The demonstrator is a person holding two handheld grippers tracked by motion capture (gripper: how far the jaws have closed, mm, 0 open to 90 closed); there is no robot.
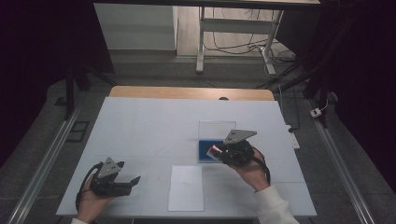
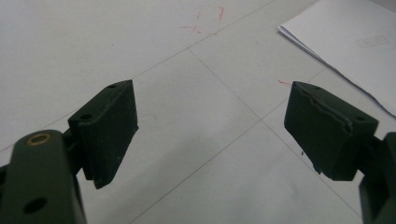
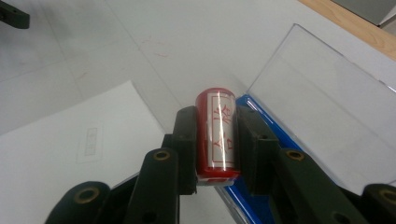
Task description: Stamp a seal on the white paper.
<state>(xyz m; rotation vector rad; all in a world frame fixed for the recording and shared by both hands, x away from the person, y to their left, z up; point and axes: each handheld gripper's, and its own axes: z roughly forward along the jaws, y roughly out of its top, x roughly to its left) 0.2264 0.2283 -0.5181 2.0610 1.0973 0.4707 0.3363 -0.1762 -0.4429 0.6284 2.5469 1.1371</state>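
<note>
The right hand-held gripper (image 3: 215, 140) grasps the red stamp (image 3: 217, 133) above the blue ink pad case (image 1: 208, 150), the sheet of paper (image 1: 186, 187) apparently unstamped, while the left hand-held gripper (image 2: 210, 126) waits released.

Red cylindrical stamp (image 3: 215, 135), white label, clamped upright over open blue case (image 3: 261, 140).
</note>
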